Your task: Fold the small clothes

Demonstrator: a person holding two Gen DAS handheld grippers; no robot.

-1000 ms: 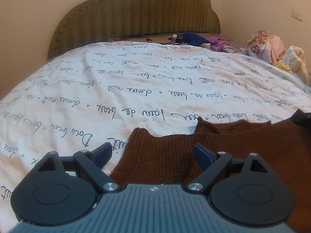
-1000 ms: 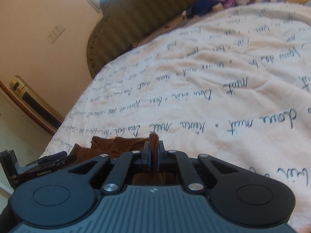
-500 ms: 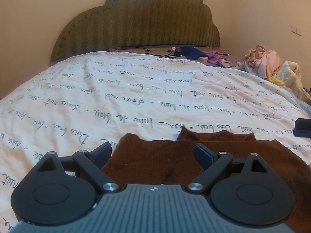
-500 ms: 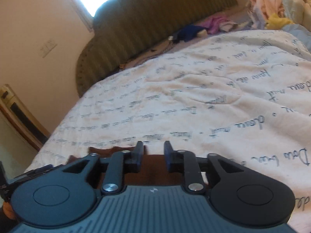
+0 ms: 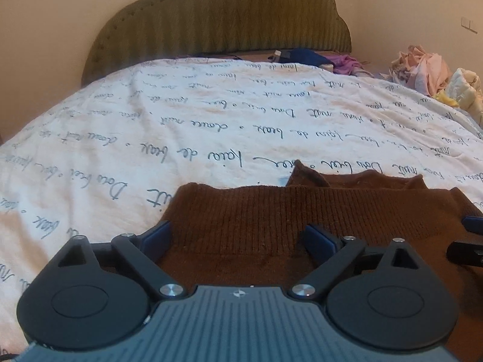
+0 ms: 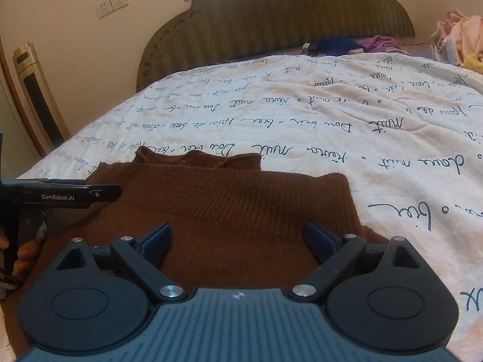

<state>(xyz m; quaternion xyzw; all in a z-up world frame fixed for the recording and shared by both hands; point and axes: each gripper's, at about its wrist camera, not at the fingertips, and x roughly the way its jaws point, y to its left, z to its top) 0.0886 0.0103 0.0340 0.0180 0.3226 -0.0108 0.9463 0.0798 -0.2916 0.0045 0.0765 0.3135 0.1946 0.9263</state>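
A brown knitted garment (image 5: 302,211) lies folded flat on the white quilt with script print (image 5: 211,114), its ribbed edge facing away. My left gripper (image 5: 237,235) hovers open over its near left part, with nothing between the pads. The right wrist view shows the same garment (image 6: 241,199) under my right gripper (image 6: 238,235). The right jaws are opening wide, and no fabric is pinched between them. The left gripper's finger (image 6: 75,194) and a hand (image 6: 27,250) show at the left edge of that view. A part of the right gripper (image 5: 469,241) shows at the right edge of the left wrist view.
A green padded headboard (image 5: 226,21) stands at the far end of the bed. Blue and purple clothes (image 5: 317,58) lie below it, and a heap of pink and pale clothes (image 5: 428,72) sits at the far right. A tall gold appliance (image 6: 36,96) stands by the left wall.
The right gripper was shut on a fold of brown fabric. It has let go, opened wide, rolled level and shifted over the garment. The left gripper stayed open and barely moved.
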